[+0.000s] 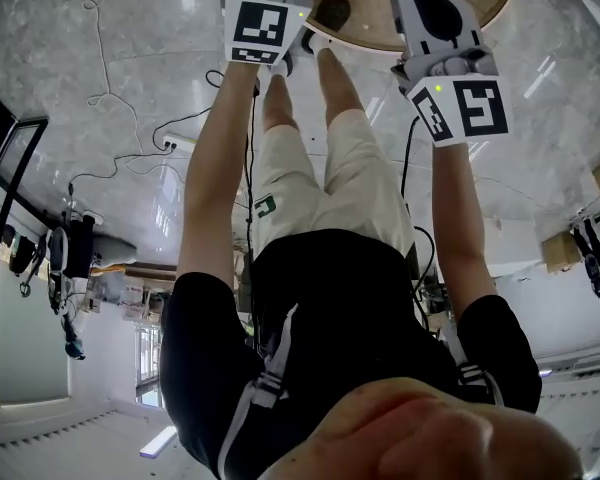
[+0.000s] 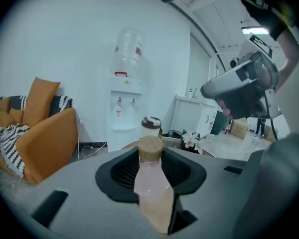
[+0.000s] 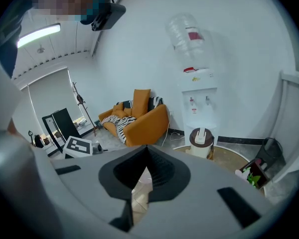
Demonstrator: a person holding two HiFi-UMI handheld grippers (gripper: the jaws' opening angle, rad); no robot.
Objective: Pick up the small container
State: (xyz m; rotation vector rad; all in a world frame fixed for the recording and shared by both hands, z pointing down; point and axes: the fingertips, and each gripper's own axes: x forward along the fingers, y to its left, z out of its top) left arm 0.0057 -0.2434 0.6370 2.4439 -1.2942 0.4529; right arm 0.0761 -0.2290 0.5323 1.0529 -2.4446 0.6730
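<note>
Grip is the main matter at this step. The left gripper (image 2: 150, 171) has its jaws closed on the small container (image 2: 152, 190), a little bottle with pink content and a wooden lid (image 2: 151, 148). The bottle stands upright between the pads, and its lid rises above them. The right gripper (image 3: 145, 169) has its jaws together with nothing between them; only the floor shows through the narrow slit.

I judge that the bottle is already off the round table (image 3: 234, 159) and the lift is under way. To do it well, the left jaws should not loosen, because the smooth body may slip down between the pads. The gripper should not tilt further, so that the bottle does not swing or lean out. The way up should go straight and stay clear of the cup with the brown lid (image 2: 150, 125) and the flowers (image 2: 192, 141) on the table. The empty right gripper should stay to the side, well apart from the bottle, ready to help only if the bottle starts to slide.
</note>
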